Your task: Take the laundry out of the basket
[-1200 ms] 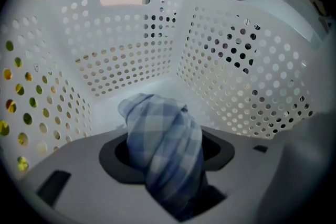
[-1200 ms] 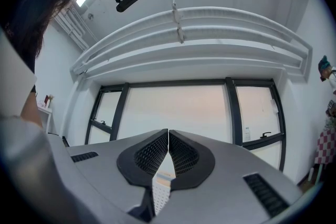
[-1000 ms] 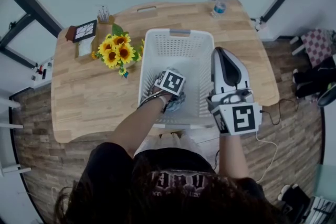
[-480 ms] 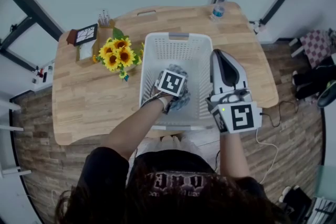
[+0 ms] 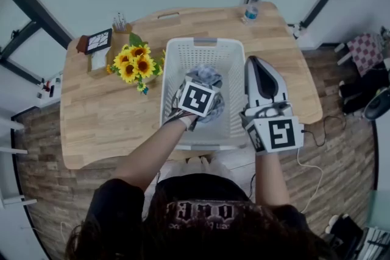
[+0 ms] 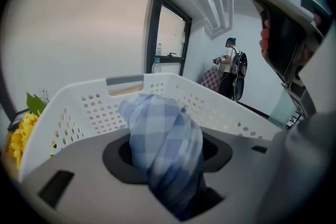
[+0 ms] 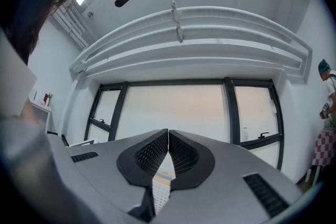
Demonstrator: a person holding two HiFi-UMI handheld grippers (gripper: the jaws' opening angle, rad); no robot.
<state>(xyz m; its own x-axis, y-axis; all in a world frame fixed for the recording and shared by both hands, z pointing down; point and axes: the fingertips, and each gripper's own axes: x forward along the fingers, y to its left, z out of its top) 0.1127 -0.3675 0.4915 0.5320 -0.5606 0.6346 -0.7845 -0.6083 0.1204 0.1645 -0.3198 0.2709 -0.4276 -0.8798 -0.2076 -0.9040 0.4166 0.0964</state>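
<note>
A white perforated laundry basket (image 5: 204,41) stands on the wooden table (image 5: 103,125). My left gripper (image 5: 206,93) is over the basket, shut on a bundle of blue checked cloth (image 5: 210,77). In the left gripper view the cloth (image 6: 163,134) fills the space between the jaws of that gripper (image 6: 165,153), lifted to about the height of the basket's rim (image 6: 79,99). My right gripper (image 5: 256,63) hangs beside the basket's right wall. In the right gripper view its jaws (image 7: 168,136) meet at the tips with nothing between them.
On the table left of the basket are sunflowers (image 5: 135,61), a small picture frame (image 5: 97,38) and a pen holder (image 5: 120,21). A water bottle (image 5: 251,6) stands at the far edge. A person (image 6: 229,65) stands far across the room.
My left gripper has risen from the bottom of the basket with the blue checked cloth in it. The right gripper has stayed where it was.
</note>
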